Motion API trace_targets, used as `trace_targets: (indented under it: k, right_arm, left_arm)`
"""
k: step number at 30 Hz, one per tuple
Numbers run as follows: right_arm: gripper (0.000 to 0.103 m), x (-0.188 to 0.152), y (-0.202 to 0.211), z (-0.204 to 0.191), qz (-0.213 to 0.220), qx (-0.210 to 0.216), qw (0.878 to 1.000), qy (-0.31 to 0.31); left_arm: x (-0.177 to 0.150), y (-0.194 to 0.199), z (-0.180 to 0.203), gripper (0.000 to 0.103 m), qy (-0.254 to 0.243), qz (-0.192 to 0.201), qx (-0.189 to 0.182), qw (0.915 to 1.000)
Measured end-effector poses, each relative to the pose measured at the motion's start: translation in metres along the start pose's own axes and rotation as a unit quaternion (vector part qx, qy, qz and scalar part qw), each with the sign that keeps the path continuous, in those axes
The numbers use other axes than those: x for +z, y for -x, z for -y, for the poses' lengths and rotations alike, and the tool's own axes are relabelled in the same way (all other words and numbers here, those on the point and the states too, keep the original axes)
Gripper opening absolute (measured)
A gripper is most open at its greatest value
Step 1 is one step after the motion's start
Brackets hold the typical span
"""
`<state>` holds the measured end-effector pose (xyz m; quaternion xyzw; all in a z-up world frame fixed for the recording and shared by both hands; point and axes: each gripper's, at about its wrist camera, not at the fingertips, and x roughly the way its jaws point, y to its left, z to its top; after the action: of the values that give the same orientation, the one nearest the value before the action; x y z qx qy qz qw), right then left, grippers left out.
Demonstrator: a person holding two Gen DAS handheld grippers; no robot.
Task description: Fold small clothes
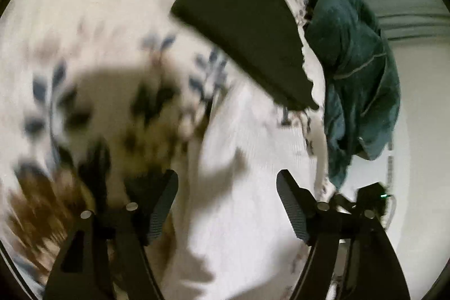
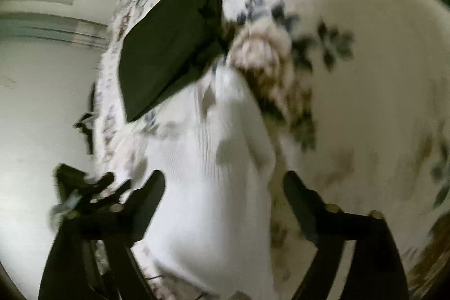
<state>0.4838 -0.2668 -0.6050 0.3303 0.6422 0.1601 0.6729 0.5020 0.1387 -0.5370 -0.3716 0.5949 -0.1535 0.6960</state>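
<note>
Presently the white garment [image 1: 253,159] runs lengthwise up mid-frame between both wide-open, empty grippers, left gripper [image 1: 227,204] and right gripper [image 2: 222,201], equally near.

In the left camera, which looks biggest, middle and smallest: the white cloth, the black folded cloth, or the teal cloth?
1. white cloth, though it lies nearest the camera
2. black folded cloth and teal cloth look too alike to rank

We scan both wrist views and find no writing we can read: no label, brand, number or sign stands on any cloth or surface here, and the blur hides any fine print there may be.
</note>
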Motion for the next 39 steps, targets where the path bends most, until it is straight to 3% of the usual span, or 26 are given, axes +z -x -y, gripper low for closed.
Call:
trace_targets:
  k: [4, 5, 6, 7, 10, 13, 14, 15, 16, 19, 23, 27, 31, 35, 38, 39]
  right_arm:
    - [0.09, -0.023, -0.039, 0.017, -0.061, 0.019, 0.998, -0.004]
    - [0.09, -0.026, -0.049, 0.02, -0.073, 0.024, 0.997, -0.005]
    - [0.09, -0.027, -0.054, 0.02, -0.054, 0.027, 0.998, -0.005]
    - [0.09, -0.027, -0.053, 0.019, -0.037, 0.012, 0.999, 0.002]
    - [0.09, -0.015, -0.039, 0.014, 0.018, 0.022, 1.0, -0.002]
    - [0.086, 0.003, -0.034, 0.006, 0.05, 0.014, 0.999, -0.015]
    - [0.078, 0.009, -0.035, -0.001, 0.063, 0.01, 0.998, -0.008]
    - [0.035, 0.014, -0.037, -0.008, 0.067, -0.004, 0.998, 0.002]
    - [0.006, 0.017, -0.04, -0.018, 0.062, -0.031, 0.998, 0.008]
    - [0.005, 0.019, -0.024, -0.046, 0.099, -0.093, 0.99, 0.032]
    - [0.004, 0.012, 0.012, -0.069, 0.142, -0.096, 0.985, 0.027]
    - [0.004, 0.035, 0.002, -0.081, 0.146, -0.124, 0.981, 0.04]
    - [0.003, 0.074, -0.036, -0.076, 0.124, -0.172, 0.977, 0.035]
    - [0.003, 0.084, -0.066, -0.055, 0.077, -0.207, 0.975, 0.027]
    - [0.005, 0.079, -0.066, -0.057, 0.047, -0.176, 0.983, 0.028]
    - [0.011, 0.077, -0.061, -0.058, 0.043, -0.158, 0.986, 0.026]
  left_arm:
    - [-0.015, -0.036, -0.017, 0.071, 0.016, -0.044, -0.007, 0.9989]
    - [-0.016, -0.044, -0.016, 0.071, 0.01, -0.048, 0.006, 0.9988]
    - [-0.016, -0.046, -0.013, 0.071, -0.001, -0.043, 0.031, 0.9986]
    - [-0.014, -0.044, -0.008, 0.071, -0.009, -0.033, 0.037, 0.9987]
    - [-0.003, -0.03, 0.016, 0.071, -0.061, 0.017, 0.064, 0.996]
    - [0.018, -0.04, 0.03, 0.067, -0.097, 0.021, 0.076, 0.9921]
    - [0.027, -0.048, 0.036, 0.057, -0.108, 0.024, 0.083, 0.9904]
    - [0.031, -0.054, 0.037, 0.008, -0.117, 0.022, 0.09, 0.9888]
    - [0.035, -0.054, 0.04, 0.007, -0.123, 0.014, 0.097, 0.9876]
    - [0.03, -0.028, 0.052, 0.007, -0.151, 0.044, 0.104, 0.982]
    - [0.019, 0.022, 0.04, 0.007, -0.137, 0.072, 0.083, 0.9845]
    - [0.046, 0.0, 0.029, 0.007, -0.117, 0.064, 0.093, 0.9867]
    - [0.084, -0.05, 0.001, 0.007, -0.083, 0.02, 0.115, 0.9897]
    - [0.088, -0.07, -0.017, 0.008, -0.068, -0.022, 0.105, 0.9919]
    - [0.084, -0.059, -0.023, 0.02, -0.033, -0.043, 0.059, 0.9968]
    - [0.082, -0.054, -0.026, 0.034, -0.019, -0.048, 0.051, 0.9974]
